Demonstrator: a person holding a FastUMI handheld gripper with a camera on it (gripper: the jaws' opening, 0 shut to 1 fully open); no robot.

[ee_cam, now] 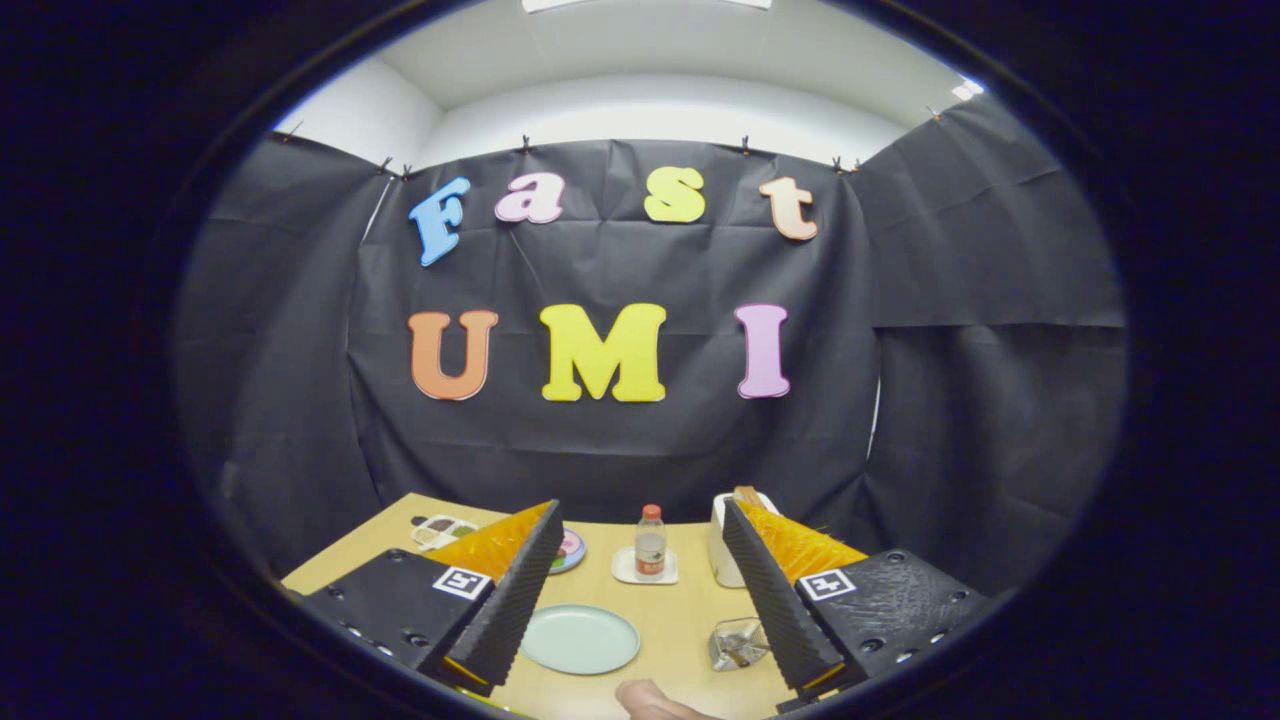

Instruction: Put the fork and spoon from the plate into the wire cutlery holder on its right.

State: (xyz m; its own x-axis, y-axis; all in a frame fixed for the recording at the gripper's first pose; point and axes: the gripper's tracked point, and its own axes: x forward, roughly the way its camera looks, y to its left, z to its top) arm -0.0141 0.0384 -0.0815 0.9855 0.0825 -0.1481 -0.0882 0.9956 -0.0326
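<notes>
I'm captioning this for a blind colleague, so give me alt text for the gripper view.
The gripper is held above a wooden table with its jaws wide open and holding nothing. Between them lie a pale green plate and a wire cutlery holder to its right. Beyond stand a small bottle on a coaster and a white container.

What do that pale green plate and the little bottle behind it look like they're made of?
The plate, lying between the open gripper's fingers, looks like matte plastic or melamine: even pale green, no glare, though glazed ceramic is possible. The bottle beyond it seems clear plastic, see-through with an orange cap. It stands on a white coaster, material unclear.
</notes>
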